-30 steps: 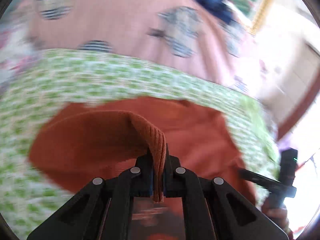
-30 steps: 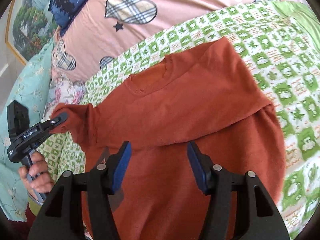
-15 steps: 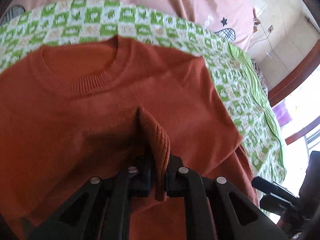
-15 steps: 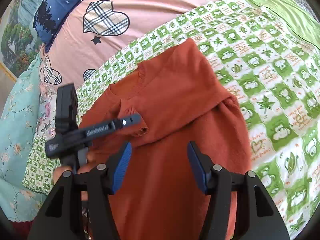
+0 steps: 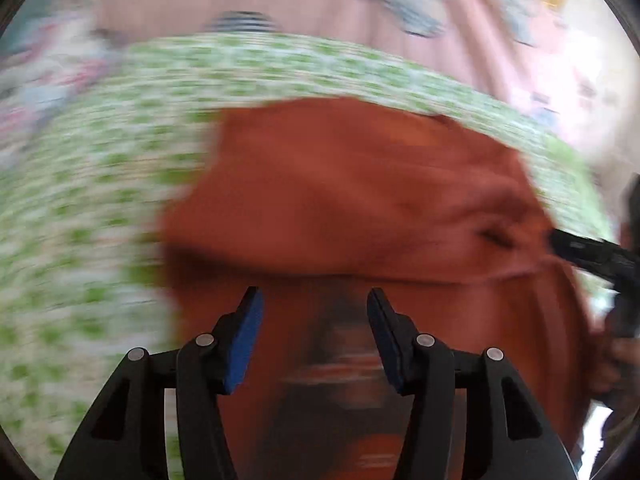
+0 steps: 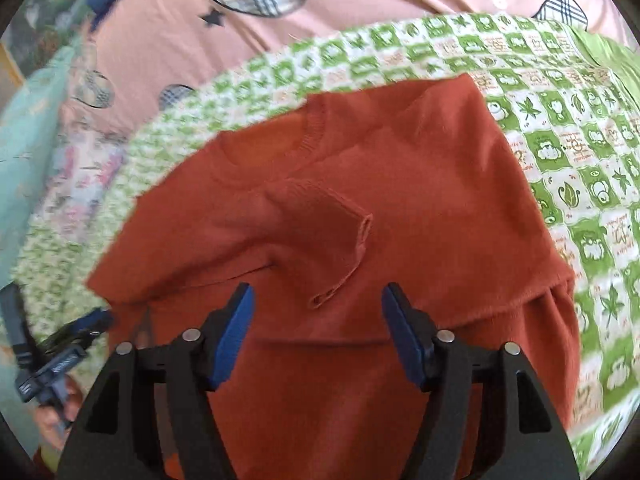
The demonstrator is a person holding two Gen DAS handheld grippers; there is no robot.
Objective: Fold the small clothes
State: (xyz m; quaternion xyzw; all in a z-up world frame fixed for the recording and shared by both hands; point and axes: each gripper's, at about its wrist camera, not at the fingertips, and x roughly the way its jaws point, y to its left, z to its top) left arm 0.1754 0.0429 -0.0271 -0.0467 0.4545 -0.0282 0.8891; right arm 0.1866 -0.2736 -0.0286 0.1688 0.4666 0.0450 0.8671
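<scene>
You're working with a soft, light knit: the orange sweater (image 6: 400,200) will sag and drape wherever you lift it, and it won't slip much against the blue pads, so pinch it at an edge or a cuff rather than mid-panel.

Start at the left. Your left gripper (image 5: 314,304) hangs with its jaws wide apart and nothing between them, low over the sweater's lower half (that view is badly smeared, so fine detail is lost). In the right wrist view the left sleeve (image 6: 248,232) lies folded across the chest, its ribbed cuff (image 6: 352,256) resting near the middle — a tidy handle if it needs straightening.

Further right, your right gripper (image 6: 316,304) is also spread wide and empty, just above the sweater's front. The right sleeve (image 6: 552,312) runs down the far side, not yet folded in; I'd judge its cuff or shoulder seam the next hold.

The sweater lies flat, neckline away from you, on the green-checked blanket (image 6: 580,128).
</scene>
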